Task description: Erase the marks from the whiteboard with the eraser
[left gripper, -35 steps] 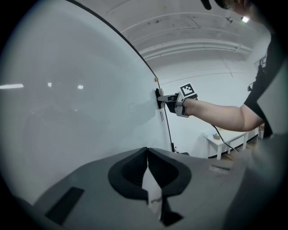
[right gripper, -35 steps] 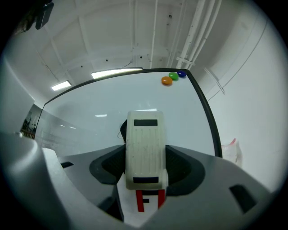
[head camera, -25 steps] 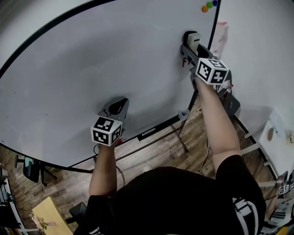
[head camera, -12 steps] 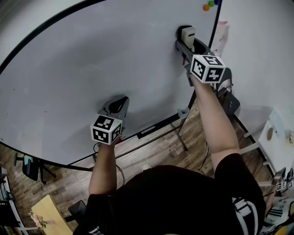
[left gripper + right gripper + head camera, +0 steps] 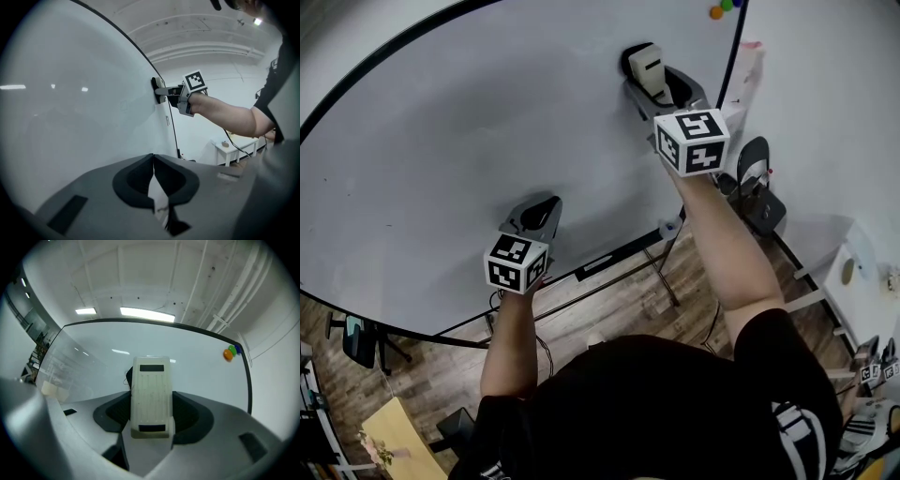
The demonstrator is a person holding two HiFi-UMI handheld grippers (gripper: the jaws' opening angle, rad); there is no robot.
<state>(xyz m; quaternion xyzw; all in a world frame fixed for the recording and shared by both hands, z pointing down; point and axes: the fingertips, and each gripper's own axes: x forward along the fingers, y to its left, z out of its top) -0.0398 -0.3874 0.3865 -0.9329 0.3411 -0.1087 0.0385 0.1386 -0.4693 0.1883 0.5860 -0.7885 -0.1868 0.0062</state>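
Pressing cream ribbed plastic eraser (image 5: 150, 397), clamped in right gripper (image 5: 651, 77) jaws, against large black-framed whiteboard (image 5: 459, 141); holding left gripper (image 5: 541, 214) jaws closed, empty, beside board.

Bright, even indoor light fills all three views. In the right gripper view, long ceiling lamps (image 5: 140, 312) glow at upper middle and reflect as pale streaks on the glossy whiteboard (image 5: 201, 366). The left gripper view shows similar glints at its left. Both gripper views are fisheye, with black corners, bowed lines and a soft grey foreground, while the eraser (image 5: 150, 394) looks sharp. The head view curves the board's edge.
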